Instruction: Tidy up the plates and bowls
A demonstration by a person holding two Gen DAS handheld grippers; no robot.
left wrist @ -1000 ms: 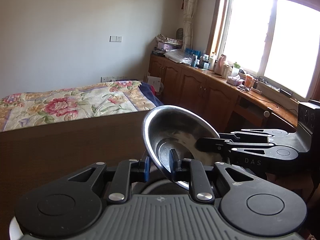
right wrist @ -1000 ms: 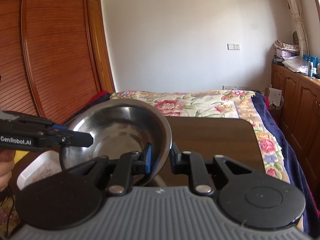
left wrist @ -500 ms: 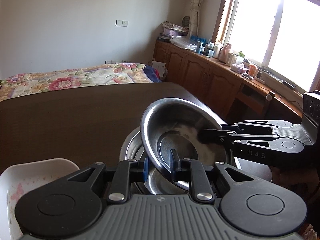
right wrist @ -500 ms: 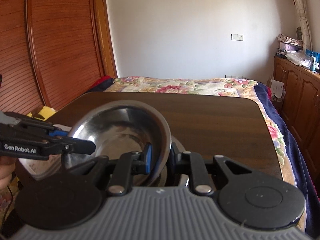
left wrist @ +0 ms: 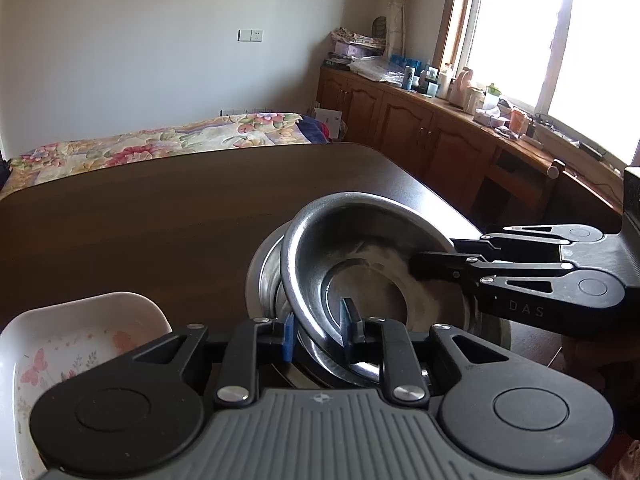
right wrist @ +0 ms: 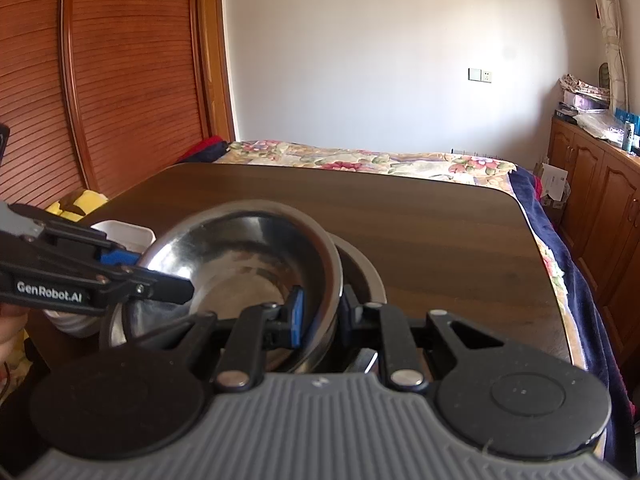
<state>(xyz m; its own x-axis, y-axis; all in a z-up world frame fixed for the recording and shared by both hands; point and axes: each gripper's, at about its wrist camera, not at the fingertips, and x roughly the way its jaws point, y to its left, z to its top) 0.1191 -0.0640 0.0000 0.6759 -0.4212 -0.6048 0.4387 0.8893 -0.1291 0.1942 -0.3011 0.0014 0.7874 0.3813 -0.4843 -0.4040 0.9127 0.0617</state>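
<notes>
- The left tool [left wrist: 318,334] pinches the near rim of the steel bowl [left wrist: 372,264], one pad outside the wall and one inside.
- The right tool [right wrist: 322,316] pinches the same bowl's opposite rim; from the left wrist view it reaches in from 3 o'clock.
- The steel bowl sits tilted in the top of a stack of steel bowls [left wrist: 264,276] on the dark wooden tabletop [left wrist: 160,216]; whether it rests fully in the stack is hard to tell.
- A white floral dish [left wrist: 72,344] lies at 9 o'clock of the stack, just beside it.
- A bed [right wrist: 360,160] with a flowered cover lies beyond the tabletop at 12 o'clock.
</notes>
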